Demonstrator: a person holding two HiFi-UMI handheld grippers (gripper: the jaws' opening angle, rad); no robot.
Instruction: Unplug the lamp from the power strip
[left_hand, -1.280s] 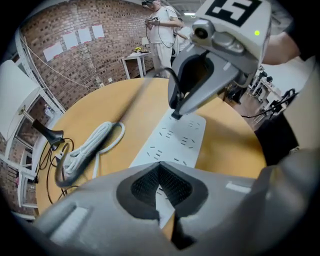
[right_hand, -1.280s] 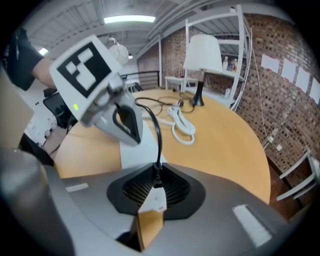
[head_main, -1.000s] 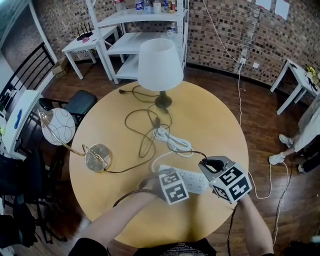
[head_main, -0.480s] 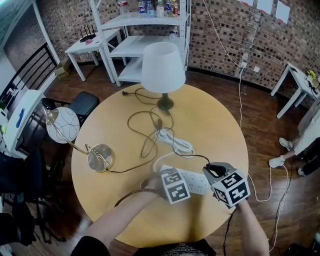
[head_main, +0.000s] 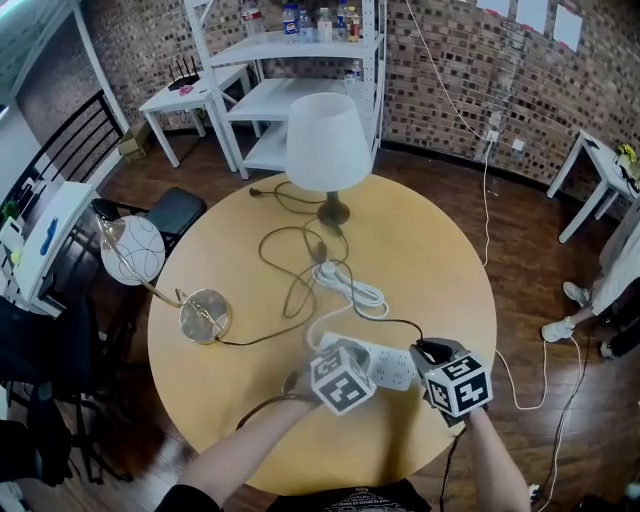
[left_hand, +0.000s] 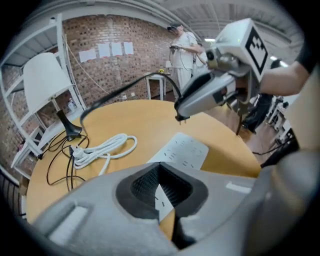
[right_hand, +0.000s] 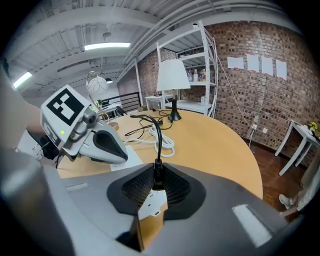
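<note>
Black plug (right_hand: 156, 172); flat white rectangular power strip (left_hand: 185, 152)

White-shaded lamp (head_main: 328, 150) upright far across the table (head_main: 440, 260); white power strip (head_main: 392, 365) flat near front — black plug (right_hand: 157, 173) clear above it

Head view overhead — gripper views low, sharing the table (head_main: 430, 250).
</note>
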